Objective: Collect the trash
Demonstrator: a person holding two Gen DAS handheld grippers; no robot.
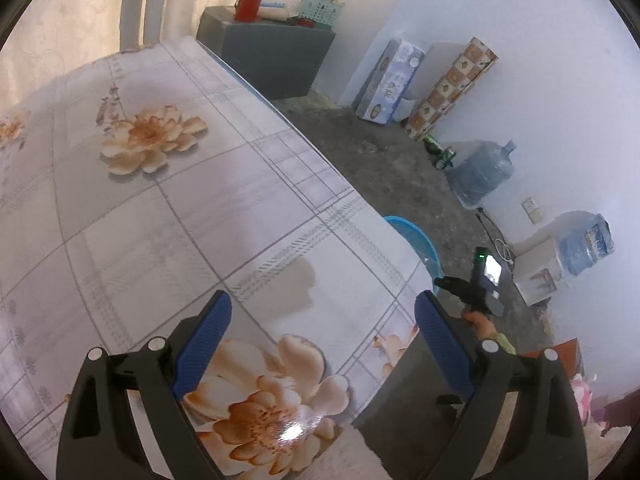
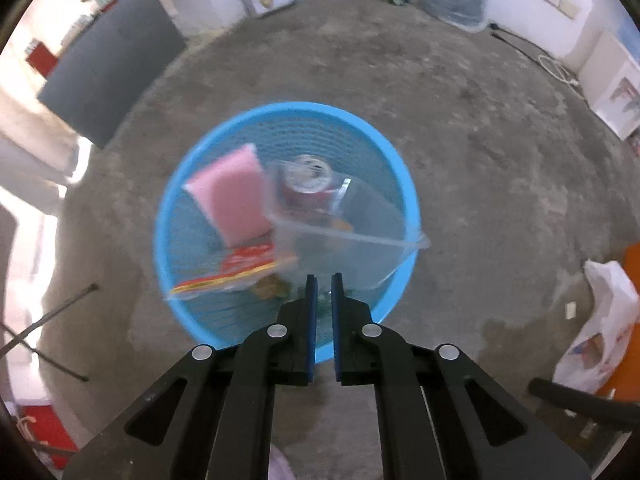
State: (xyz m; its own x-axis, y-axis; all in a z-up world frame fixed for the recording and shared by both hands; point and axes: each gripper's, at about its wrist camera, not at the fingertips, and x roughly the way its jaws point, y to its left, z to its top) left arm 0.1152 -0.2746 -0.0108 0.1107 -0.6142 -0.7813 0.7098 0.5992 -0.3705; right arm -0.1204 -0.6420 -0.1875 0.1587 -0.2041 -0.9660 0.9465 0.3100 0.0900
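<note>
We are hovering the right gripper [image 2: 324, 280], fingers nearly together, gripping the clear container [image 2: 352, 240] above the blue basket [image 2: 168, 200]; releasing centrally seems wise; left gripper [image 1: 320, 312] is gaping, empty, above the table [image 1: 160, 200].

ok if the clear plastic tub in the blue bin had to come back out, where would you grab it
Probably by the clear plastic tub's raised rim corner over the blue bin's right edge, coming from above. It lies tilted with that thin wall exposed, so one finger could go inside and one outside.
</note>
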